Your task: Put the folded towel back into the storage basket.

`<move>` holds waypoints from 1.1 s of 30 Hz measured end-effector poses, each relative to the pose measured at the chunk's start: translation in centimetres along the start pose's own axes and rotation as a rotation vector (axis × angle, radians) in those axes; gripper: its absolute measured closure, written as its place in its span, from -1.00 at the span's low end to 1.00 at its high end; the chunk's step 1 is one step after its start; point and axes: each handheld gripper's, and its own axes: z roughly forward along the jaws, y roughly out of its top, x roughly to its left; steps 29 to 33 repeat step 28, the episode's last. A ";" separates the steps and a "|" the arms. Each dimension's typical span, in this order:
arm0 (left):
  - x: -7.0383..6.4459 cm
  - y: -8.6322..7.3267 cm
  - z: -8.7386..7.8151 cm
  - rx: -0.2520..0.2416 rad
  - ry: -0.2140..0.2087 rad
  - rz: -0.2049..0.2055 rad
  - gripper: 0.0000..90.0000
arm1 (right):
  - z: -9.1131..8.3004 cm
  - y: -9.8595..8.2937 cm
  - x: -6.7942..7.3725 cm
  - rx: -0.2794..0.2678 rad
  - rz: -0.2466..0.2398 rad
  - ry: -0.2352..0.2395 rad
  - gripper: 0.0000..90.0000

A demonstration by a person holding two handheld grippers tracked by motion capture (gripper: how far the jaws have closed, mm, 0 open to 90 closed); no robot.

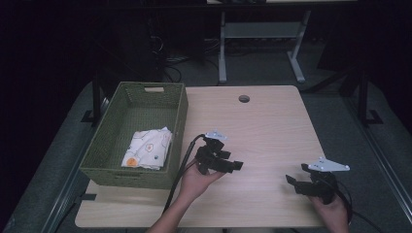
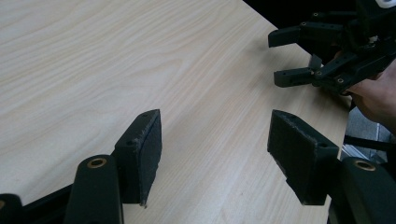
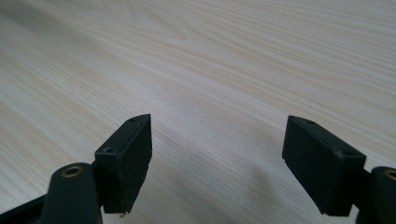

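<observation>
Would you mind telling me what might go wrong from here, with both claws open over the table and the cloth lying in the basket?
The left claw and right claw point toward each other over the bare table; closing in carelessly could knock them together. The folded cloth lies low inside the green basket, so a reach for it may catch the rim. The left claw's cable trails close to the basket and could snag it.
</observation>
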 end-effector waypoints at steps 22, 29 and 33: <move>-1.2 -1.9 2.9 0.011 -0.032 0.007 -0.28 | 0.1 0.0 0.1 0.003 -0.006 0.003 -0.47; -2.0 -2.3 2.6 -0.009 -0.039 0.018 -0.30 | 0.3 0.0 0.1 0.002 -0.008 0.006 -0.47; -2.0 -2.3 2.6 -0.009 -0.039 0.018 -0.30 | 0.3 0.0 0.1 0.002 -0.008 0.006 -0.47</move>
